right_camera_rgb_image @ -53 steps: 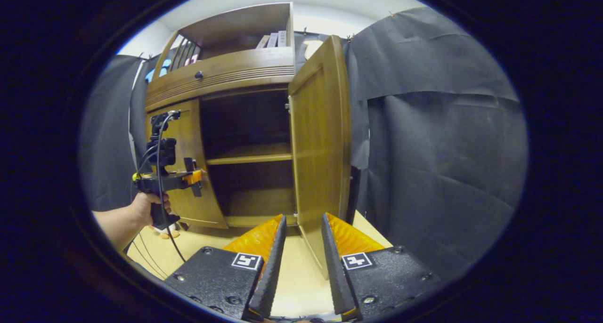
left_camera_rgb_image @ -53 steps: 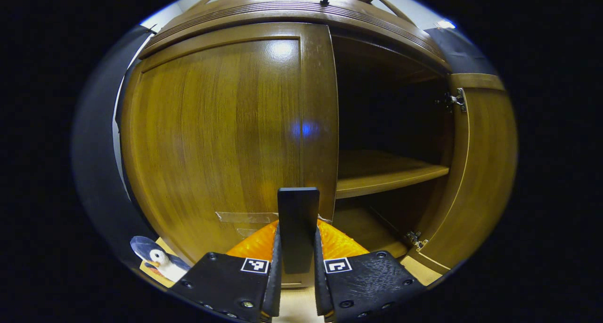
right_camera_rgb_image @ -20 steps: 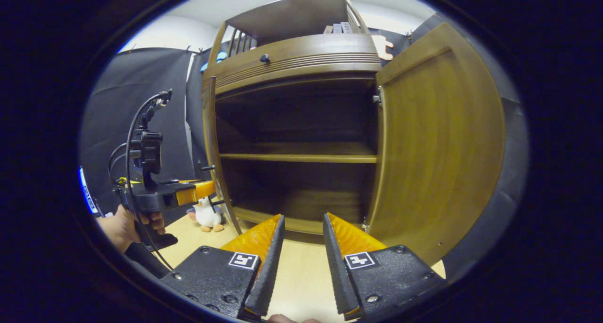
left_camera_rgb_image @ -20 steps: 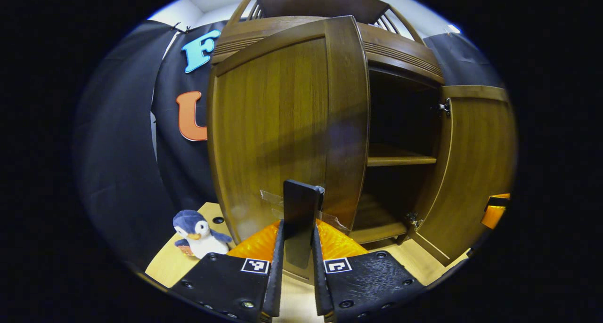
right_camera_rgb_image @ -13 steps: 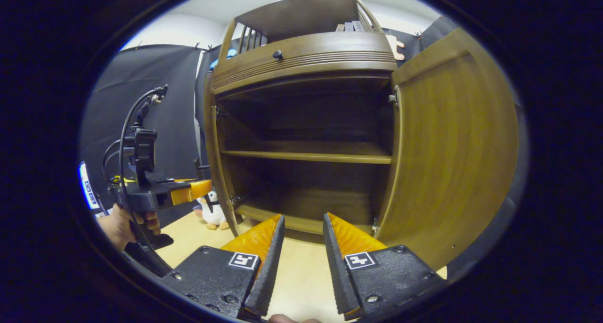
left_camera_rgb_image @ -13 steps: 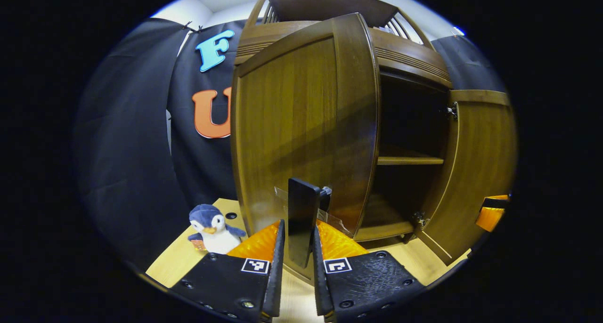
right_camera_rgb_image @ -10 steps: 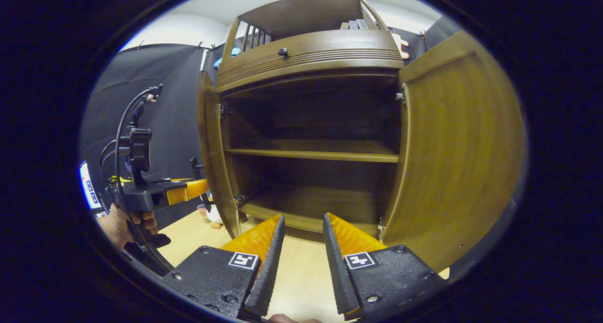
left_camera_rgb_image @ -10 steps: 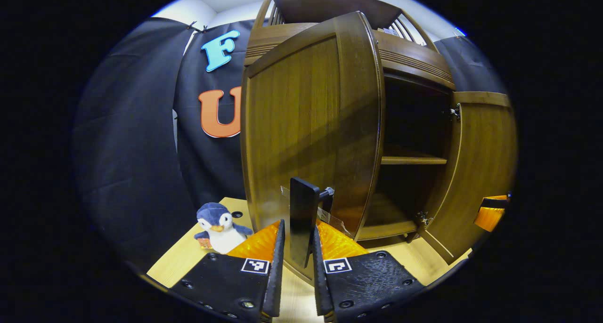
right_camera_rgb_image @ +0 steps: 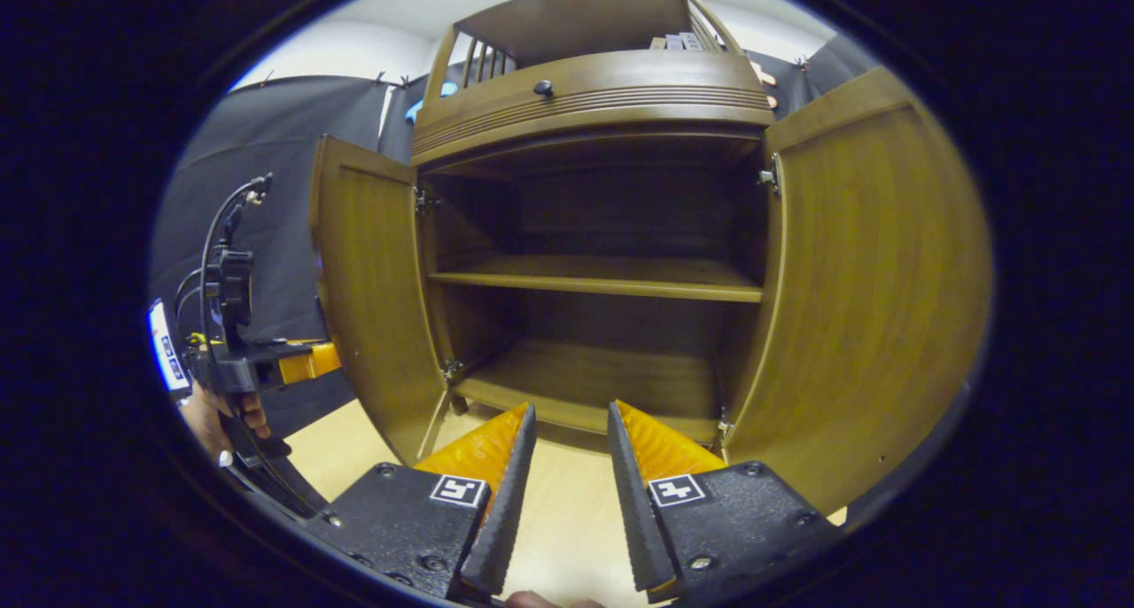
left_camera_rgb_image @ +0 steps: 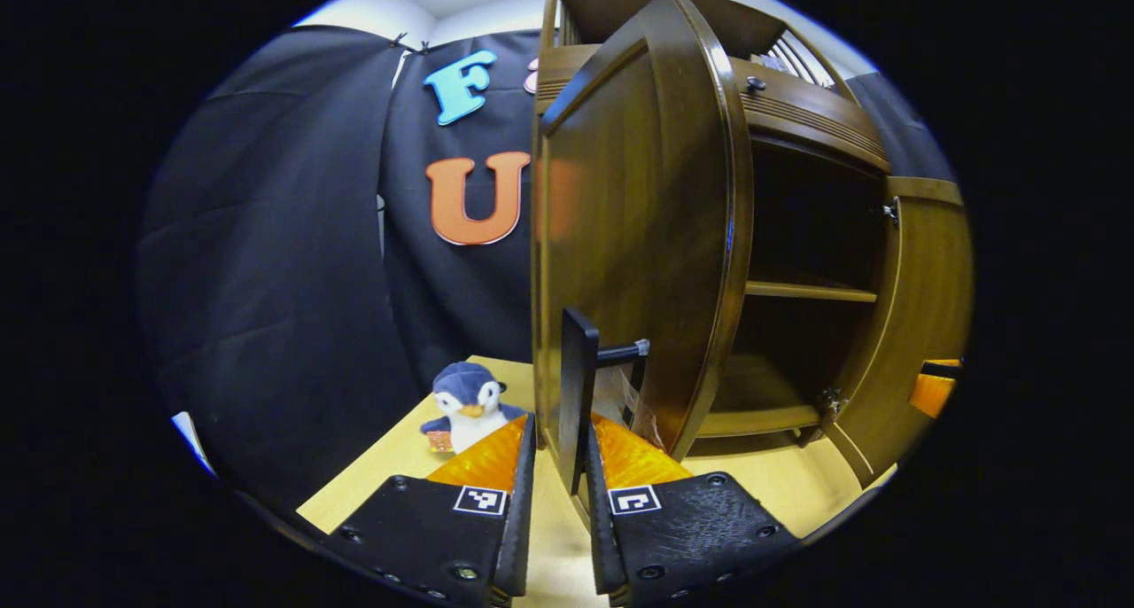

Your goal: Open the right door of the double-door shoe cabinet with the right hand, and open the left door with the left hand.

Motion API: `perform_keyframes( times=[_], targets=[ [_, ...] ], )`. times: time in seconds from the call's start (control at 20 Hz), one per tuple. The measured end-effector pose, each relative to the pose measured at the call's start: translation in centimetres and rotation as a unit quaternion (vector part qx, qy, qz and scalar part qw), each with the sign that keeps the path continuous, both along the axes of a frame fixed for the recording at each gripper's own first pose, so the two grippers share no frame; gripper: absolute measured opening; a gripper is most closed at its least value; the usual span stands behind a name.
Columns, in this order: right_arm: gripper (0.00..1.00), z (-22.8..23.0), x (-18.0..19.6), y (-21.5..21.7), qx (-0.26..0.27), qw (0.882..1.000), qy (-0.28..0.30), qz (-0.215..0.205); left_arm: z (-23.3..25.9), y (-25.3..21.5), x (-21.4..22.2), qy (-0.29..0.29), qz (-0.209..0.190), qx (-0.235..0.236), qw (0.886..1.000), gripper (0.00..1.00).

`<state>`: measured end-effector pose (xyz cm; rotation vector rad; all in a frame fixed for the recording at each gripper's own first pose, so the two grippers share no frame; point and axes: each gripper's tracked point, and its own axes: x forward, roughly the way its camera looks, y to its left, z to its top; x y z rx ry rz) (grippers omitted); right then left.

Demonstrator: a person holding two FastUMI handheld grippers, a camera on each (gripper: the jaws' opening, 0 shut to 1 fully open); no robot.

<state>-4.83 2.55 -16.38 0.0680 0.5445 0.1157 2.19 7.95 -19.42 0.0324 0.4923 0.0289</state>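
- Left gripper (left_camera_rgb_image: 554, 466): jaws narrow, both fingers pressed on the black handle (left_camera_rgb_image: 578, 386) of the left door; in the right gripper view it sits at the far left (right_camera_rgb_image: 301, 362), held by a hand (right_camera_rgb_image: 213, 417).
- Right gripper (right_camera_rgb_image: 563, 466): jaws parted a little, nothing between them, over the pale floor (right_camera_rgb_image: 567, 519) in front of the cabinet.
- Left door (left_camera_rgb_image: 642, 236): swung wide, edge-on to the left gripper view; in the right gripper view its inner face shows (right_camera_rgb_image: 372, 298).
- Right door (right_camera_rgb_image: 873, 298): swung wide, inner face showing, hinges at its inner edge.
- Penguin (left_camera_rgb_image: 467, 404): plush toy upright on the floor, just left of the left door.
- Cabinet (right_camera_rgb_image: 594, 103): interior exposed, one shelf (right_camera_rgb_image: 602, 280) across the middle, bottom board below; a small dark knob (right_camera_rgb_image: 543, 87) on the band above.
- Cloth wall (left_camera_rgb_image: 283, 236): black, behind the penguin and cabinet.
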Motion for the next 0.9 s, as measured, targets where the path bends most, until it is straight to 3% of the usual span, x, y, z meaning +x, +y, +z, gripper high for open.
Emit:
perform_keyframes(
  times=[0.3,0.35,0.4,0.45,0.9],
  targets=[
    [0.53,-0.2,0.3,0.5,-0.002,1.0,0.005,-0.001,-0.5,3.8,-1.7,0.008,0.018,0.004,1.0,0.28],
    [0.54,-0.1,0.3,0.9,-0.002,1.0,0.005,0.003,-0.6,4.3,-1.6,0.006,0.026,0.007,1.0,0.36],
    [0.53,-0.1,0.4,1.3,-0.004,1.0,0.005,0.006,-0.7,4.8,-1.7,0.006,0.031,0.007,0.999,0.22],
    [0.54,-0.1,0.3,1.7,-0.003,1.0,0.005,0.011,-0.6,5.4,-1.8,0.005,0.036,0.005,0.999,0.2],
    [0.55,0.2,0.1,4.3,-0.018,0.999,0.0,0.032,0.0,10.2,-2.8,0.0,0.078,0.002,0.997,0.2]
  ],
)
